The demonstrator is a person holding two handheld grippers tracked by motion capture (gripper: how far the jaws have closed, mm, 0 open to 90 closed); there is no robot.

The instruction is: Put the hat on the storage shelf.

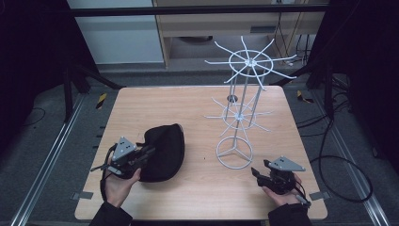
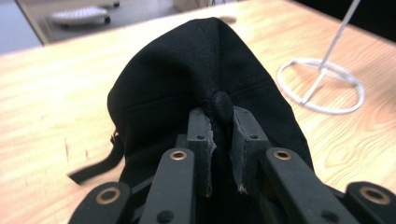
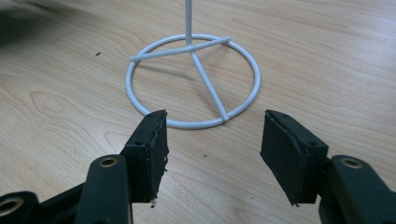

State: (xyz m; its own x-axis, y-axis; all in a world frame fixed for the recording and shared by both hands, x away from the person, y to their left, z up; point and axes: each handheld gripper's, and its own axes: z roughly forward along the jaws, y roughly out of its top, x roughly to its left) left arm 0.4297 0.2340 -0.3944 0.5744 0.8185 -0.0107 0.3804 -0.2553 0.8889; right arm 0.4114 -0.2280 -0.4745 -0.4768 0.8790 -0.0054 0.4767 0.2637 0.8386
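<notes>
A black cap (image 1: 163, 151) lies on the wooden table (image 1: 155, 106) at the front left. My left gripper (image 1: 149, 152) reaches onto it from the left. In the left gripper view the left gripper (image 2: 223, 117) is shut on the black cap (image 2: 196, 70), its pads pinching the fabric at the small top button, and the cloth bunches up between them. A strap end trails off the cap at the lower left. My right gripper (image 1: 257, 172) rests at the front right, and in its own view the right gripper (image 3: 212, 135) stands open with nothing between its pads.
A white wire rack (image 1: 244, 89) with two tiers of radiating hooks stands right of centre. Its ring base (image 3: 192, 84) lies just ahead of the right gripper and shows as the rack's base (image 2: 322, 86) beyond the cap. Cables run on the floor at the right.
</notes>
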